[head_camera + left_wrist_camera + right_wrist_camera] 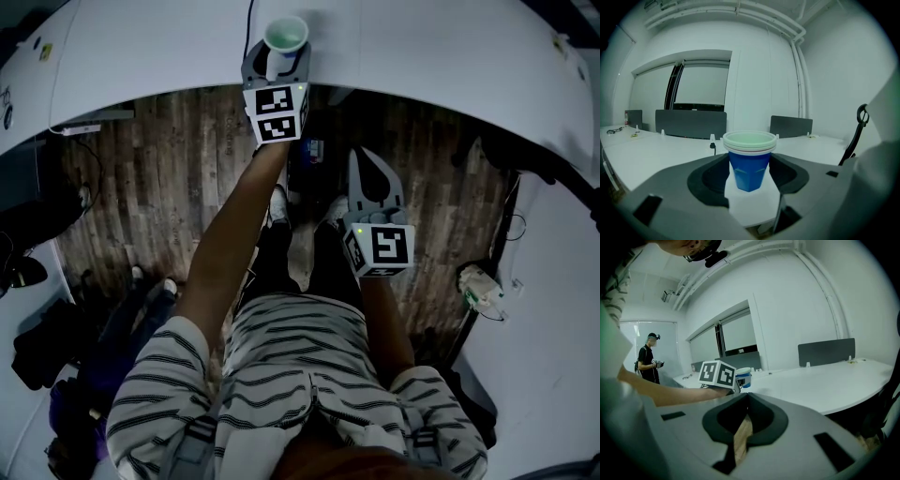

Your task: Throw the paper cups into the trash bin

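Note:
A stack of blue paper cups (285,36) with white rims stands upright near the edge of the white table (422,56). My left gripper (279,52) is open around the stack, one jaw on each side. In the left gripper view the cups (749,159) sit between the jaws with bare table showing on both sides. My right gripper (364,161) is shut and empty, held low over the wooden floor in front of the person's legs. From the right gripper view (746,401) the cups (743,377) show beyond the left gripper's marker cube (717,373). No trash bin is in view.
The curved table edge runs across the top of the head view, with wooden floor (169,187) below it. Dark bags (56,347) lie at the lower left and a white device (480,286) at the right. Another person (648,357) stands far off. Grey desk dividers (691,123) line the back.

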Action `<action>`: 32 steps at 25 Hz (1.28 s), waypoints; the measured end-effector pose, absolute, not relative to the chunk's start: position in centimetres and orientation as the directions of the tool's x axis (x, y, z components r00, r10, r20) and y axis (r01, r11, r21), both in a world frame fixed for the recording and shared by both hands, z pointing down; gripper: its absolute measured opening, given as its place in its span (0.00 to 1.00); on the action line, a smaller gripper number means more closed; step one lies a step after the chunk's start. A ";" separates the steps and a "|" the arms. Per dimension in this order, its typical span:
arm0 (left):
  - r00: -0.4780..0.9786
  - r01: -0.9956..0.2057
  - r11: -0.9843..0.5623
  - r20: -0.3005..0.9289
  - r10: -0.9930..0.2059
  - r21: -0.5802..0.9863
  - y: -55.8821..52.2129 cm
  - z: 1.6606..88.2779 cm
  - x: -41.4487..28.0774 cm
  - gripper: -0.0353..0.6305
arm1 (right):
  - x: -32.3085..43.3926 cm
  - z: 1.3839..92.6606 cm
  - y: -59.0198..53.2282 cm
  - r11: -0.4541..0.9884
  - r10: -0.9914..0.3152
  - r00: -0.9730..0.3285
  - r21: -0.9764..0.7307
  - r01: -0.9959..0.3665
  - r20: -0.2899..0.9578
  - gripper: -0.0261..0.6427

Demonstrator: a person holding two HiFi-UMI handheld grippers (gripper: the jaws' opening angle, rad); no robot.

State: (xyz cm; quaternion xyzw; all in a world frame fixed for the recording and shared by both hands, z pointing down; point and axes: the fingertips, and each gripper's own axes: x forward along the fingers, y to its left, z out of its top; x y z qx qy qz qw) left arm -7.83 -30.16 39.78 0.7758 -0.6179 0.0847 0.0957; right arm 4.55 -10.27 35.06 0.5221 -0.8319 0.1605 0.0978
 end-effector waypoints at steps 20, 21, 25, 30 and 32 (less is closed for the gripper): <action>0.278 -0.960 -0.277 0.223 -0.934 0.038 -21.3 32.7 -6.4 0.48 | 5.4 29.6 -8.1 0.405 -0.864 -0.431 -0.147 -0.902 0.259 0.06; 0.281 -0.959 -0.280 0.221 -0.934 0.040 -20.8 32.3 -6.2 0.48 | 5.5 29.4 -8.0 0.405 -0.866 -0.430 -0.146 -0.903 0.257 0.06; 0.289 -0.957 -0.285 0.210 -0.934 0.050 -19.0 31.0 -6.0 0.48 | 5.6 28.7 -7.6 0.407 -0.868 -0.430 -0.138 -0.903 0.250 0.06; 0.293 -0.956 -0.286 0.200 -0.935 0.064 -16.7 29.7 -5.8 0.48 | 5.6 28.1 -7.0 0.408 -0.870 -0.428 -0.131 -0.903 0.243 0.06; 0.297 -0.955 -0.289 0.197 -0.934 0.070 -15.8 29.2 -5.7 0.48 | 5.6 28.0 -6.8 0.403 -0.873 -0.424 -0.134 -0.905 0.241 0.06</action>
